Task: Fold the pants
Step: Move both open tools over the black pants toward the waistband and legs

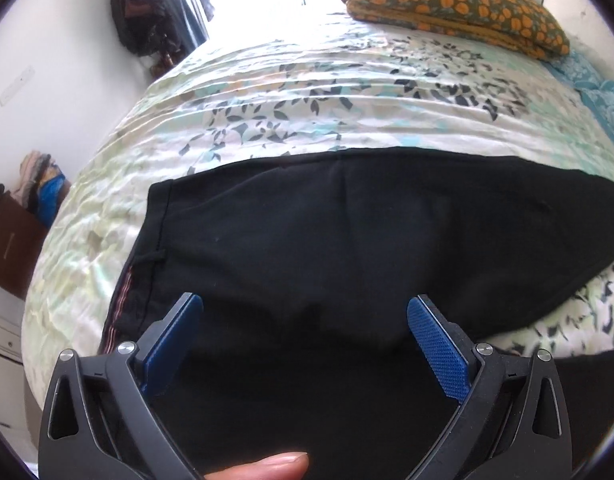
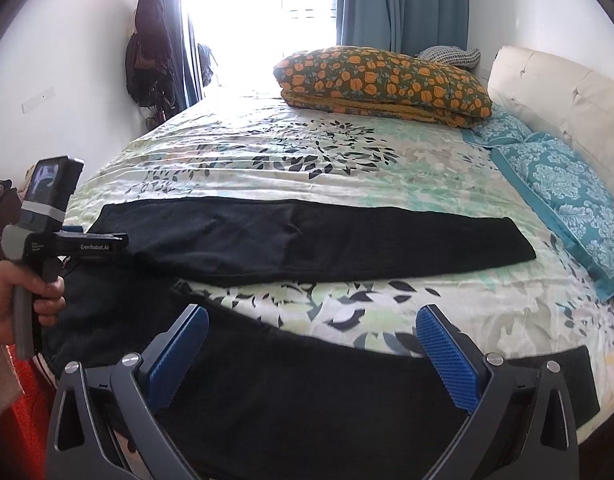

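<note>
In the left wrist view, the left tool hangs low over the waist end of the black pants, its two blue-padded fingers spread wide with nothing between them; the cloth lies beneath, and whether the tips touch it cannot be told. The waistband with its striped inner lining runs along the left side, and one leg stretches off to the right across the leaf-print bedspread. A fingertip shows at the bottom edge. A folded orange-flowered quilt sits at the far side, and a heap of clothes shows at the left by the wall.

The right wrist view shows what the first does not: both legs laid out in a V on the bed, the far leg reaching right toward the teal pillows, the near leg running along the near edge under the right tool. This tool is also wide apart and grips nothing, hovering above the near leg. At the left a hand holds the left tool's grey handle upright, its fingers pointing right over the waist area. Beyond are the cream headboard, blue curtains, a bright window and dark garments hanging on the left wall.
</note>
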Available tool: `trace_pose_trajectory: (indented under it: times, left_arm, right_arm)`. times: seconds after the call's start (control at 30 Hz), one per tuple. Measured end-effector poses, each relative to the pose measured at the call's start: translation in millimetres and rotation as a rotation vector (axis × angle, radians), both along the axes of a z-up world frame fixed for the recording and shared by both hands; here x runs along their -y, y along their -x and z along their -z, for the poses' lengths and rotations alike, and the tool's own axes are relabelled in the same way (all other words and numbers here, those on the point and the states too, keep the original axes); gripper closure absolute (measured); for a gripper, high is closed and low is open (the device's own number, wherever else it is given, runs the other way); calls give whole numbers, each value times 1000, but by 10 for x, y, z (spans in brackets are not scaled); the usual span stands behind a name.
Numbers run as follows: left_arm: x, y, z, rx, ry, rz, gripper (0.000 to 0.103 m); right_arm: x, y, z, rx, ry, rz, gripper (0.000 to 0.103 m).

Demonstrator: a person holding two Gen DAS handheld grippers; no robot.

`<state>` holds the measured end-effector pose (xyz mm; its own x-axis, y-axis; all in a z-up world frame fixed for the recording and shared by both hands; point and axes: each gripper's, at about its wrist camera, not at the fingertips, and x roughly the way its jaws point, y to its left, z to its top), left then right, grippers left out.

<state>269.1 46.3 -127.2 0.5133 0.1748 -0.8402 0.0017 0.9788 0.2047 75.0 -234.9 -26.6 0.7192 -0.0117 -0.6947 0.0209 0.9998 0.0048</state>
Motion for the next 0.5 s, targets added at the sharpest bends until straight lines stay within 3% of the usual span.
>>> trace_pose_trajectory:
  times: [0.07,0.1,0.2,0.37,0.4,0.43,0.5]
  left_arm:
    - [55,-221,347,-58,-142,-31,0]
    - [23,-276,469,-65,-146,-45,0]
    - [-150,-259,500,-26,-31,-86,0]
    - [-234,-232,404,-42,-18,-49,0]
    - [-279,-251,348,-49,-17,-62,0]
    - [-280,-275,279,-40,-12,-72,1]
    - [-225,-272,116,9,18,-49,0]
  right_arm:
    - [110,-457,145,-32,-12,18,0]
    - [152,-692,254,-60,-7,36,0]
    - [250,-1419,689,-175,-46,72,0]
    - [258,-2388,1605,-398,-32,19,0]
    - [333,-2478,1706,-403,-41,12,0]
    - [460,-2543,1661,-348,-61,24,0]
    - [710,-2618,1577,-362,-23,132,0]
